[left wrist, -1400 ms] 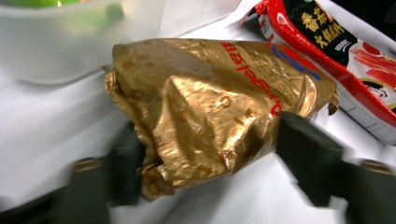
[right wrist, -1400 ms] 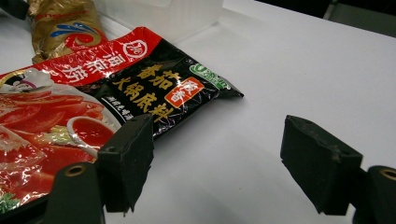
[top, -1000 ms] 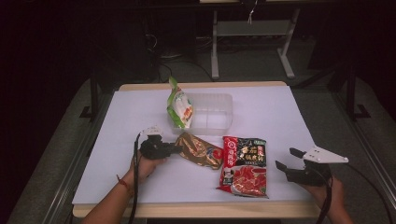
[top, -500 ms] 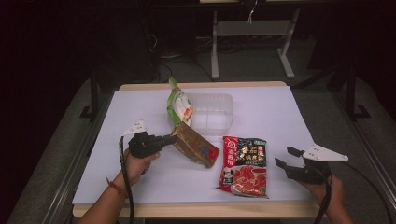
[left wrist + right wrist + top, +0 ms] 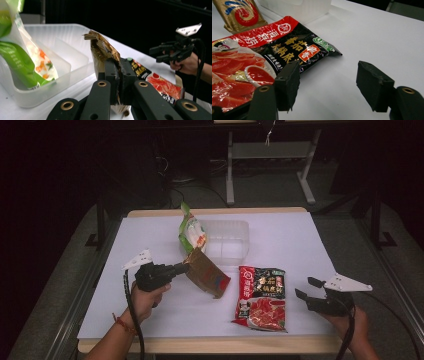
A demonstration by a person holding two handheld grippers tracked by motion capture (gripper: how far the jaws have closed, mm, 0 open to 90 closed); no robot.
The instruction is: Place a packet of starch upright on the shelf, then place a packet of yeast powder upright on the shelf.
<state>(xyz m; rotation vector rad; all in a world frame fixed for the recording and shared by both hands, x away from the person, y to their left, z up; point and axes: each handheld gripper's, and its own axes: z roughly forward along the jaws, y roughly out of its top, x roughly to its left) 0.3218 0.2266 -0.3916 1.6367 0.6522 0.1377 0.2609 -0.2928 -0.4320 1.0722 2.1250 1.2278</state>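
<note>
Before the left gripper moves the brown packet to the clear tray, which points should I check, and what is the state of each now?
1. Left gripper shut on the brown packet: ok.
2. Packet's lower corner off the table: cannot tell.
3. Free room in the tray: ok; the green bag stands at its left end.
4. Right gripper away from the path: ok; it is open near the table's right front.
5. Red packet out of the way: ok, flat on the table.

Overhead light is brightening the white table (image 5: 150, 320) while the surrounding room is staying dark; foreground edges are blurring.
</note>
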